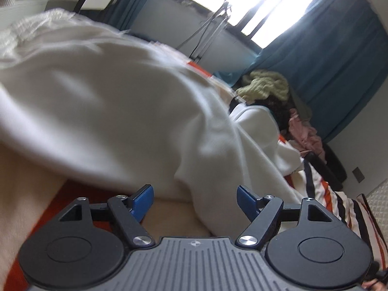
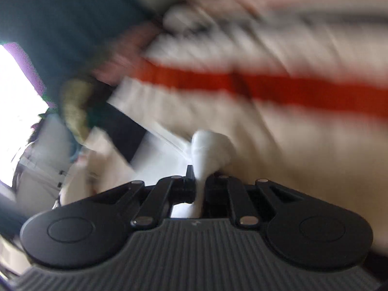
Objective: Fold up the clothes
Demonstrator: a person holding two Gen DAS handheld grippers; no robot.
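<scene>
White garment (image 1: pixel 101 101): draped over striped bed cover (image 1: pixel 339 201); a bunched fold is pinched in the right hand-held gripper (image 2: pixel 199 184). Left hand-held gripper (image 1: pixel 195 197) is held wide beside it.

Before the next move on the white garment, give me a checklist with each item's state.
1. Right gripper shut on the white garment: ok.
2. Left gripper open, nothing held: ok.
3. Garment edge within the left gripper's opening: not ok; cloth lies just ahead.
4. Garment lying flat: not ok, bunched.
5. Clothes pile apart from the garment: cannot tell.
6. Right view sharp enough to judge the striped bedcover: not ok, motion-blurred.
</scene>
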